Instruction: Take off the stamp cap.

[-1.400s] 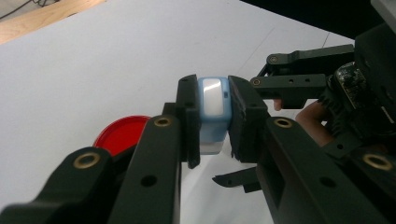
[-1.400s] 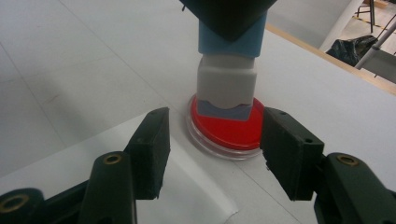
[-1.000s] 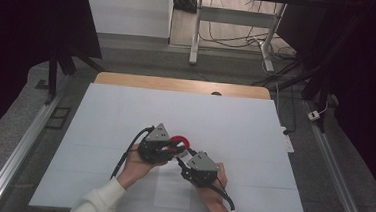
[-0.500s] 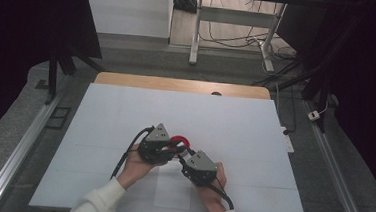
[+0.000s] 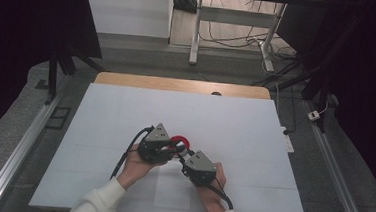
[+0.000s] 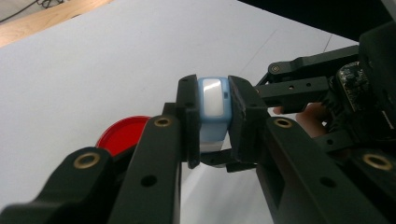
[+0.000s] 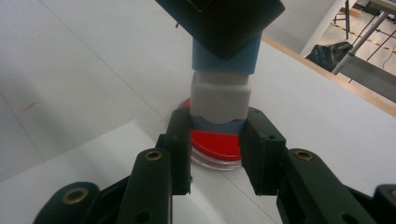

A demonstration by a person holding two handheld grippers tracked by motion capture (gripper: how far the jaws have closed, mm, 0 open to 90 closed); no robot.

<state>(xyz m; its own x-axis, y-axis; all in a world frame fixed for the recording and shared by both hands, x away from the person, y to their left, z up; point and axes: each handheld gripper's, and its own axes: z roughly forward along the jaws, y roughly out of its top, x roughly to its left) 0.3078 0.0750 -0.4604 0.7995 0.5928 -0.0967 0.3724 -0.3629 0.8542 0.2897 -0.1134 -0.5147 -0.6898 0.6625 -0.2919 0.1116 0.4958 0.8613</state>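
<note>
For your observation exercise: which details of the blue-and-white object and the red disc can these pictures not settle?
- Blue-and-white object: its sides, left gripper view, covered by the jaws.
- Its lower end: right gripper view, between the jaws.
- Red disc: high view, partly behind the left gripper; too small for detail.

The stamp [image 7: 219,88] was light blue up top, white in the middle; the dish [image 7: 215,144] bright red, the table [image 5: 235,124] plain white.
</note>
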